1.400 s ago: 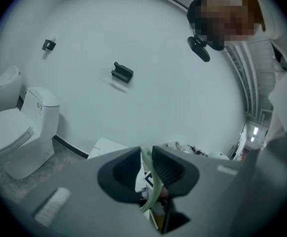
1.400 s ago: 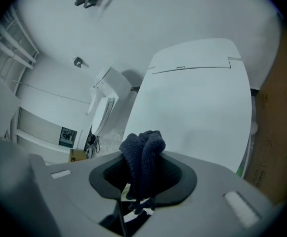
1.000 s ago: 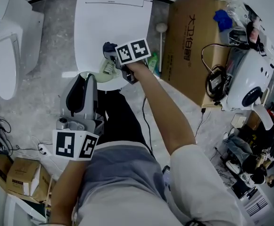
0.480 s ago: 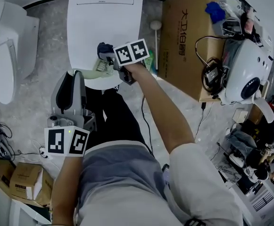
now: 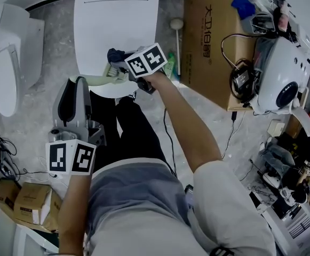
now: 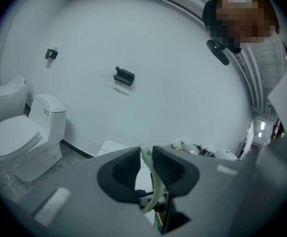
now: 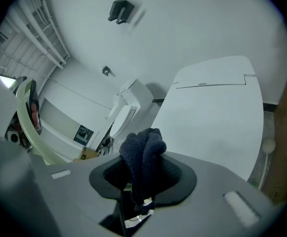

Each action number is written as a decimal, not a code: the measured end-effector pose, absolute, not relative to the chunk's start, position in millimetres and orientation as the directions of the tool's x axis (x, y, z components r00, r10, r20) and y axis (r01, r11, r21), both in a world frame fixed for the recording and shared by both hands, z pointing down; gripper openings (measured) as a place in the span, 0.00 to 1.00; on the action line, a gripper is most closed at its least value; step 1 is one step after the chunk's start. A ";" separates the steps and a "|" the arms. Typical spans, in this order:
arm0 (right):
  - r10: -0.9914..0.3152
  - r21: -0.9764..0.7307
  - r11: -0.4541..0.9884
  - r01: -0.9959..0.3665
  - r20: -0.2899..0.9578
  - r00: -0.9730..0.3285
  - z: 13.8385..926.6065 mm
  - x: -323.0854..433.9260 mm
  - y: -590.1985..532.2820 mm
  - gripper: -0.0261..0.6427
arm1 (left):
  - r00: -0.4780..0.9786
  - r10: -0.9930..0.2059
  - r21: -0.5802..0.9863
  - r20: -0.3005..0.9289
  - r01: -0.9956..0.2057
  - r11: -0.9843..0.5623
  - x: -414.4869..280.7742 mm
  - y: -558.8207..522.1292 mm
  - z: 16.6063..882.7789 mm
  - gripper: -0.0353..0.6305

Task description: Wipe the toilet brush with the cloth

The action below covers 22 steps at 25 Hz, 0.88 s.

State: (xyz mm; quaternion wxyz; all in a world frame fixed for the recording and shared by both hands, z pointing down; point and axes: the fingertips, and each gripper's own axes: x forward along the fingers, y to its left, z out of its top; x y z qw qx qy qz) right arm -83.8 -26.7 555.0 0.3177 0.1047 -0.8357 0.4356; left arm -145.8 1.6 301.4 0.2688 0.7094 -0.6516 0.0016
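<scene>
Only the left gripper view shows the left gripper's (image 6: 144,154) fingers (image 6: 169,168) clamping the pale-green toilet brush (image 6: 153,184). The brush lies crosswise along the toilet lid's (image 5: 117,20) front edge, pointing toward the right gripper (image 7: 142,171), whose fingers pinch the cloth (image 7: 143,152).

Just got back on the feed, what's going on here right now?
A person works with two handheld grippers over a closed toilet. The left claw is shut on the pale green brush by its handle. The right claw is shut on a dark cloth, held right beside the brush's far end. Whether cloth and brush actually touch can't be told.
</scene>
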 end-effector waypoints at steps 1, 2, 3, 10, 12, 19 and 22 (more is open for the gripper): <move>0.100 -0.656 0.606 -0.450 0.624 -0.775 555.7 -82.3 -26.1 0.21 | 0.150 -0.923 0.379 0.353 -0.926 -0.005 -145.3 1.5 301.5 0.05; 0.096 -0.649 0.614 -0.450 0.626 -0.774 556.3 -80.6 -25.7 0.21 | 0.148 -0.924 0.377 0.354 -0.926 -0.004 -144.9 1.2 301.6 0.05; 0.091 -0.642 0.621 -0.449 0.628 -0.773 556.9 -78.8 -25.2 0.21 | 0.146 -0.924 0.375 0.353 -0.927 -0.004 -144.8 0.9 301.7 0.05; 0.063 -0.587 0.689 -0.425 0.633 -0.771 558.9 -64.9 -21.2 0.21 | 0.145 -0.924 0.354 0.354 -0.935 -0.011 -143.0 -1.4 301.8 0.05; 0.048 -0.565 0.715 -0.411 0.626 -0.779 557.5 -63.1 -21.0 0.21 | 0.140 -0.924 0.351 0.355 -0.936 -0.008 -143.3 -1.8 301.8 0.05; 0.009 -0.578 0.694 -0.430 0.604 -0.797 559.1 -51.9 -16.3 0.21 | 0.134 -0.920 0.304 0.368 -0.953 -0.017 -138.8 0.9 300.2 0.05; -0.013 -0.589 0.669 -0.453 0.600 -0.800 561.6 -43.5 -13.6 0.21 | 0.126 -0.919 0.307 0.372 -0.952 -0.006 -140.7 0.6 300.9 0.05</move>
